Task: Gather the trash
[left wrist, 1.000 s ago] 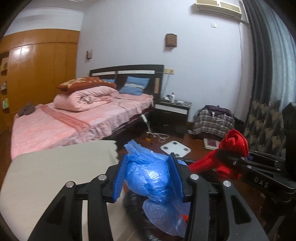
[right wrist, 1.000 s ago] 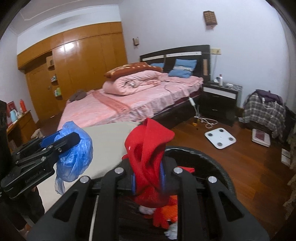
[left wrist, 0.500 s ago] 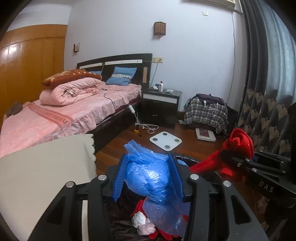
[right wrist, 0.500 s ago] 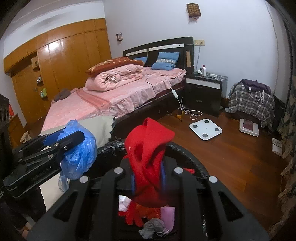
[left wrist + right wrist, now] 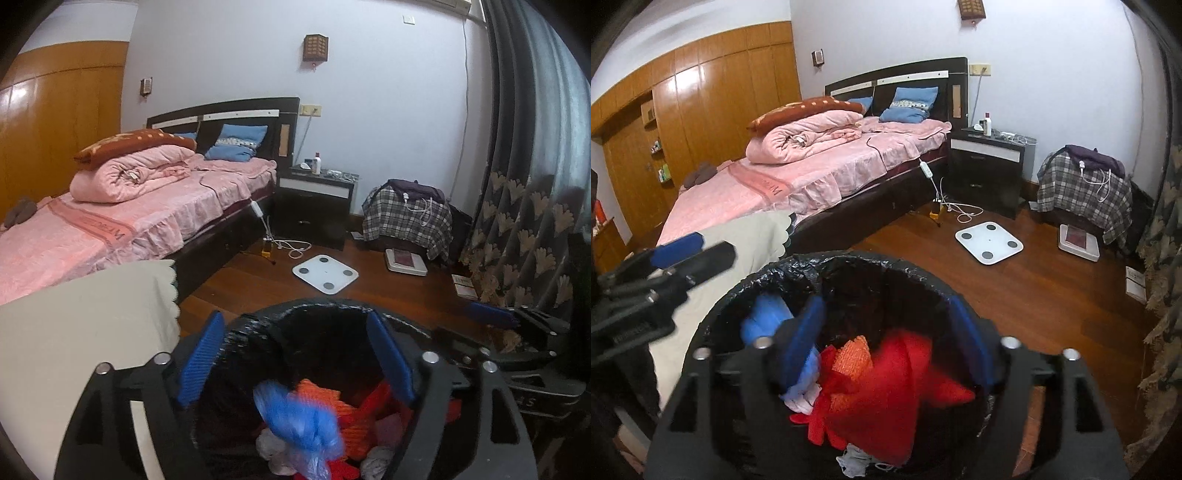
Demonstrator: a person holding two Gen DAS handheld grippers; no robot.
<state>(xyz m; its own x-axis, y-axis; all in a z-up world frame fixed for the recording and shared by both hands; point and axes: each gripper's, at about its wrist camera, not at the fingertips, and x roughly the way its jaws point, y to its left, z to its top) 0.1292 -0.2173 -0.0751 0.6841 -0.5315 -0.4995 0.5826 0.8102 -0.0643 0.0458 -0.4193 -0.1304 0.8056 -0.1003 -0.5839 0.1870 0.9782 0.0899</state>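
Jaws just opened, bin beside bed, scale beyond

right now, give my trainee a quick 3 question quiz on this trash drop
1. True or false: the left gripper is shut on the blue bag.
2. What lines the bin? A) black bag B) white bag C) nothing
3. Fill in: the red cloth lies ___ the bin.

Key
1. False: both the left and the right gripper have just been opening, and nothing is between their jaws.
2. A
3. In
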